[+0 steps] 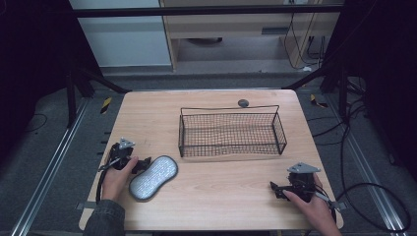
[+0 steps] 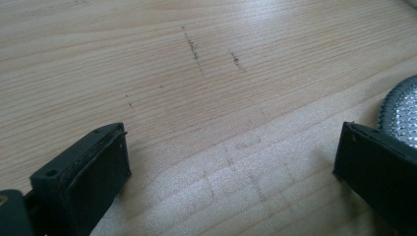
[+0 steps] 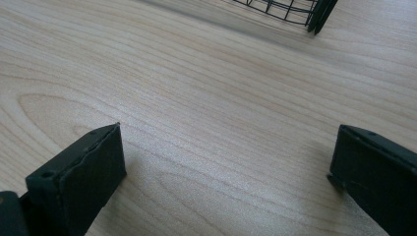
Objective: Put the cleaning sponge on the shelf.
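Observation:
A silver, peanut-shaped studded pad (image 1: 153, 177) lies flat on the wooden table (image 1: 221, 196) near its front left. My left gripper (image 1: 140, 164) rests just left of it, open, with bare wood between its jaws; the pad's rim (image 2: 401, 113) peeks in behind the right jaw in the left gripper view. A black wire basket (image 1: 231, 132) stands empty at the table's middle back. My right gripper (image 1: 275, 189) sits low at the front right, open over bare wood, and a corner of the basket (image 3: 295, 10) lies ahead of it.
A small dark round knob (image 1: 243, 103) sits at the table's far edge behind the basket. Cables trail on the floor to the right of the table. Metal rails run along both sides.

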`<state>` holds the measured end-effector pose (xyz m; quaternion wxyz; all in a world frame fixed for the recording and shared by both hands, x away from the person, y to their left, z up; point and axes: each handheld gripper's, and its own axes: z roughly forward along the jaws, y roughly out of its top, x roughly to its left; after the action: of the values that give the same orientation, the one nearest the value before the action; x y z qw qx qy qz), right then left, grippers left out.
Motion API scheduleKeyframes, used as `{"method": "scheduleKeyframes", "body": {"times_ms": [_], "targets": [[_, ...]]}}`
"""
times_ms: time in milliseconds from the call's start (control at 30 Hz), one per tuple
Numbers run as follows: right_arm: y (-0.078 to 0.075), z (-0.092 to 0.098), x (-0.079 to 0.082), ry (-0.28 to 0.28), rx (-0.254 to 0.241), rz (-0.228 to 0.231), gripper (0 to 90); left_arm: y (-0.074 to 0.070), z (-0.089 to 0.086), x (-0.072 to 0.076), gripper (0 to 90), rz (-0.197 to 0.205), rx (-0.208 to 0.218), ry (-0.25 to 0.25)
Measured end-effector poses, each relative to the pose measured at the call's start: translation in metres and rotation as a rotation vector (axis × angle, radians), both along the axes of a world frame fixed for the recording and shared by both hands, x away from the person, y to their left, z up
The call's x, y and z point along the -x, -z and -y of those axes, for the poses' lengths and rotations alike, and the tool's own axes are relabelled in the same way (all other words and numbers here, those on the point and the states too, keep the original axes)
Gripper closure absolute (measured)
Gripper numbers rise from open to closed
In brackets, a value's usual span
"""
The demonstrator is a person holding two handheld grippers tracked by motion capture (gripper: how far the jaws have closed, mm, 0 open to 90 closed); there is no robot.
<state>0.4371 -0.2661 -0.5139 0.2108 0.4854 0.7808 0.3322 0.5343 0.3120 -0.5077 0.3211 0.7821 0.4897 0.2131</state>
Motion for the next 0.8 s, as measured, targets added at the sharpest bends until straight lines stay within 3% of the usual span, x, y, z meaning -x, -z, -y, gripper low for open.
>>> {"method": "scheduleKeyframes", "body": {"times_ms": [200, 233, 300, 333, 467, 733, 800], "targets": [[0.0, 0.0, 0.0, 0.001, 0.0, 0.0, 0.3, -0.007, 0.002, 0.003, 3.5, -0.018, -0.02, -0.013], [0.0, 0.0, 0.0, 0.0, 0.0, 0.0, 0.3, -0.014, 0.004, 0.008, 3.0, -0.002, -0.048, -0.013], [0.0, 0.0, 0.0, 0.001, 0.0, 0.0, 0.3, -0.019, 0.005, 0.012, 3.2, 0.007, -0.063, -0.009], [0.0, 0.0, 0.0, 0.003, -0.001, -0.002, 0.3, -0.03, 0.004, 0.022, 3.0, 0.054, -0.078, -0.009], [0.0, 0.0, 0.0, 0.001, 0.0, 0.0, 0.3, -0.04, 0.003, 0.034, 3.6, 0.066, -0.034, 0.005], [0.0, 0.0, 0.0, -0.002, -0.001, -0.001, 0.3, -0.062, 0.024, 0.047, 5.4, 0.073, -0.075, 0.087], [0.0, 0.0, 0.0, -0.001, -0.002, -0.001, 0.3, -0.065, 0.03, 0.051, 5.8, 0.058, -0.109, 0.112]]}}
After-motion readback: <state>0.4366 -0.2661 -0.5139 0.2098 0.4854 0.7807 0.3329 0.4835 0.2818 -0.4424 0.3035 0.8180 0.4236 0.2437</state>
